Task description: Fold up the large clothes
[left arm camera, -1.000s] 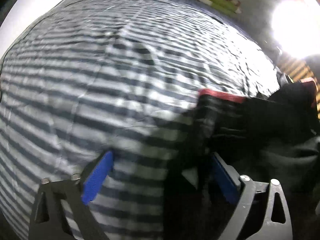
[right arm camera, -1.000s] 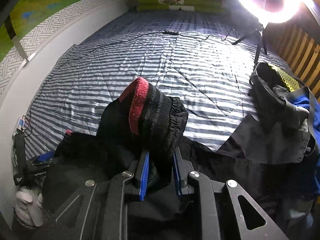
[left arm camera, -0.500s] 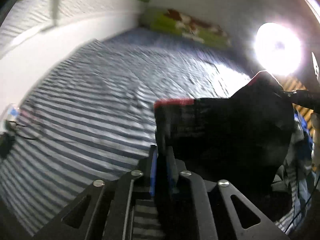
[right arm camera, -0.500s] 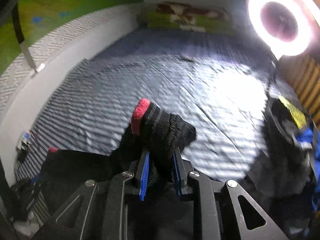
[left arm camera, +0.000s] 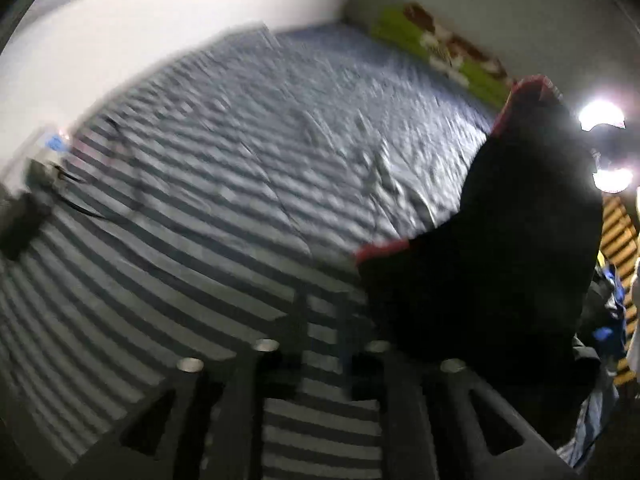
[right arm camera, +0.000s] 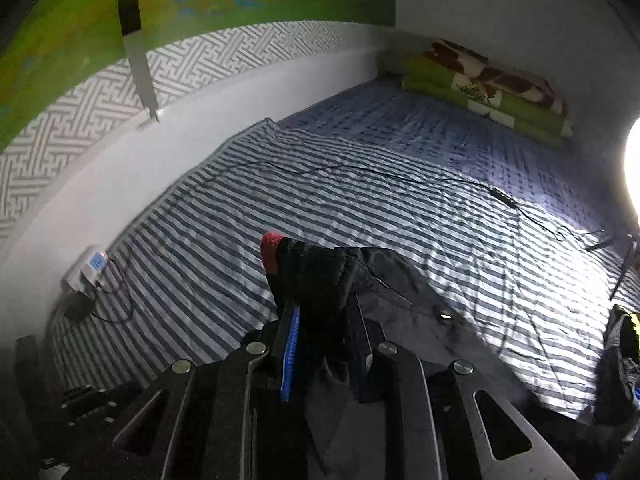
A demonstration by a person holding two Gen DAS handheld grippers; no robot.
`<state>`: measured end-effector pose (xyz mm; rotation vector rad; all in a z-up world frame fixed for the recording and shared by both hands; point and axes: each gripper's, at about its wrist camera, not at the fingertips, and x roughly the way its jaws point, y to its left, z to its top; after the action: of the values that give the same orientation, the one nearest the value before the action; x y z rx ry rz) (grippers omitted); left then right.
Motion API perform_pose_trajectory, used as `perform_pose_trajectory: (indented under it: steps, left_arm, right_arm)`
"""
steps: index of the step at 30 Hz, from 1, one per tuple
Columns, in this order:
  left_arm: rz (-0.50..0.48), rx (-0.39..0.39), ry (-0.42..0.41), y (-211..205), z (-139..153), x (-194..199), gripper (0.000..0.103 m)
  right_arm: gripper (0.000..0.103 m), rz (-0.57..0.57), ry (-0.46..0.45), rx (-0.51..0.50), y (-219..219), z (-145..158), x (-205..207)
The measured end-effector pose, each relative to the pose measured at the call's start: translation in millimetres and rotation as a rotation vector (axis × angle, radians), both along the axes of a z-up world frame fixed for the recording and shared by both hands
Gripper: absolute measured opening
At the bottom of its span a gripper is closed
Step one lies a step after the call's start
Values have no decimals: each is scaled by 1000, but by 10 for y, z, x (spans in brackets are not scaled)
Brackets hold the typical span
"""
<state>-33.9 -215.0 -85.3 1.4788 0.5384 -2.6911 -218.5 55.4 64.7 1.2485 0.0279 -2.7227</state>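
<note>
Pinching black garment [right arm camera: 316, 280], right fingers [right arm camera: 289, 354] nearly closed.

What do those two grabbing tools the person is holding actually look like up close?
Each gripper is a dark metal frame with triangular cut-outs and round silver bolt heads. The right gripper has two flat fingers lined with bright blue ridged pads. The left gripper is too blurred to show pad colour. No cables or sleeves show.

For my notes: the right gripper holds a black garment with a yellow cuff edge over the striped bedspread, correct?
No: the right wrist view shows a red cuff edge; the right gripper does hold the black garment over the striped bedspread.
</note>
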Motion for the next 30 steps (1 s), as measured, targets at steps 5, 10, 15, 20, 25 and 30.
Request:
perform_pose_trajectory:
  steps: [5,10,15,20,25,30]
  left_arm:
    - [-20,-30,-57,403,-270,-252,84]
    - [-16,-20,-84,612,-490,-565,63]
    - [-14,-56,-48,772,-420,-594,21]
    - [2,-40,1,682,-236,-462,13]
    - [57,-48,103,436,131,-217,13]
    - [140,-72,195,52,479,204,13]
  right_arm:
    - [18,-86,-43,-12,465,-130,100]
    - [18,-139,-62,-21,961,-182,255]
    - [16,-158,-77,-38,1146,-268,332]
    - [16,-169,-84,-50,1209,-356,334]
    - [15,-161,-60,-74,1114,-326,238]
    - [14,-98,-3,-94,739,-167,8]
